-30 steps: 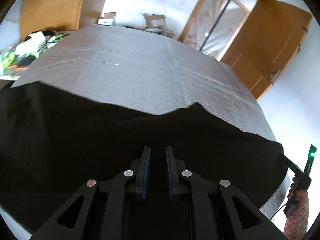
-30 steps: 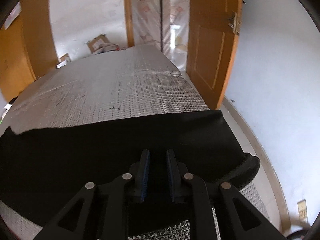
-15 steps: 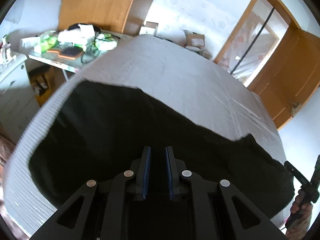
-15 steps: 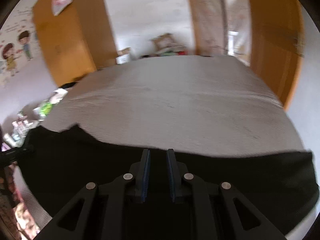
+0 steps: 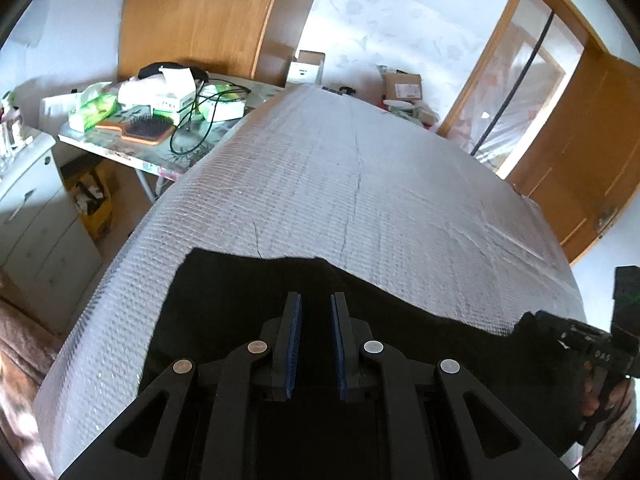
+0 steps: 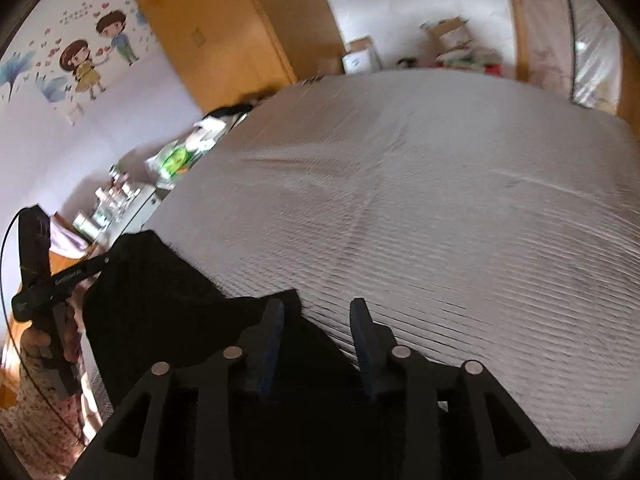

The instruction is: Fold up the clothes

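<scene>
Black garment [image 5: 248, 312]: spread over the near end of the quilted grey bed cover [image 5: 360, 184], partly bunched toward the left side in the right wrist view.
Left gripper [image 5: 314, 344]: jaws narrow, cloth seen between and beneath; grip cannot be told.
Right gripper [image 6: 316, 340]: jaws parted wide over the garment's edge.
Cluttered side table [image 5: 160, 156]: hairbrush [image 5: 140, 133], cables and packets are carried.
Wooden door [image 5: 576, 152]: stands beyond.

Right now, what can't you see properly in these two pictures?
- Black garment: the left wrist view cuts off its near part behind the left gripper, so its type is unclear.
- Whether the left gripper pinches cloth: black on black there, cannot tell.
- Bed cover: motion blur smears its texture in the right wrist view.
- Boxes by the far wall: too blurred to read.
</scene>
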`<action>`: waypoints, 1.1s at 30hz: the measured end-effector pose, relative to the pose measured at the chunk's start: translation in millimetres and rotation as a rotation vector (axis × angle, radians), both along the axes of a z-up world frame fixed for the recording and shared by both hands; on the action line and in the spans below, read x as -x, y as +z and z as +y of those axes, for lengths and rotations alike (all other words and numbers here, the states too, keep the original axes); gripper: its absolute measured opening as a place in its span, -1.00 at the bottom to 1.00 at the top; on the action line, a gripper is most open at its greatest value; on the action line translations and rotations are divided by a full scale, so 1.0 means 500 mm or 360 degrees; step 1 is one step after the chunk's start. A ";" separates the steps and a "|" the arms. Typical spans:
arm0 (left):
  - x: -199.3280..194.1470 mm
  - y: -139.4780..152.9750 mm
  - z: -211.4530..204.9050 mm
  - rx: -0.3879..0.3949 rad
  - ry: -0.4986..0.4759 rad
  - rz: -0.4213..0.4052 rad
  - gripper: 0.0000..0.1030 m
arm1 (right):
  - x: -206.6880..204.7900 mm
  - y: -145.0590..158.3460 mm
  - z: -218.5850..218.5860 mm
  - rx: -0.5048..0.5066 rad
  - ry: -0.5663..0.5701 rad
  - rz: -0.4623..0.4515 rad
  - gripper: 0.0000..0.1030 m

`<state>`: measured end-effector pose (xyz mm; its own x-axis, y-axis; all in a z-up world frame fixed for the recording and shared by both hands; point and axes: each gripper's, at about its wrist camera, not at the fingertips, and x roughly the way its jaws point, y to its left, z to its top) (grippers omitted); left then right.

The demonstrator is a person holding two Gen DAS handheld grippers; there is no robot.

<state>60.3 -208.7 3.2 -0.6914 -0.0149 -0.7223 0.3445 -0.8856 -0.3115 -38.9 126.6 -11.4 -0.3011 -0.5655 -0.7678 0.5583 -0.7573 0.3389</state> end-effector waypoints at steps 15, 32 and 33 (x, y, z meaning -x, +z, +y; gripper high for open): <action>0.016 -0.036 -0.039 -0.0154 -0.0014 -0.0026 -0.71 | 0.027 -0.029 -0.035 0.0026 -0.0029 -0.0068 -0.78; 0.008 -0.030 -0.045 -0.0160 -0.0007 -0.0009 -0.72 | 0.036 -0.010 -0.006 -0.0075 -0.0217 0.0078 -0.53; 0.004 -0.027 -0.045 -0.0165 -0.0001 -0.0001 -0.72 | 0.032 -0.003 0.000 -0.0098 -0.0241 0.0108 -0.53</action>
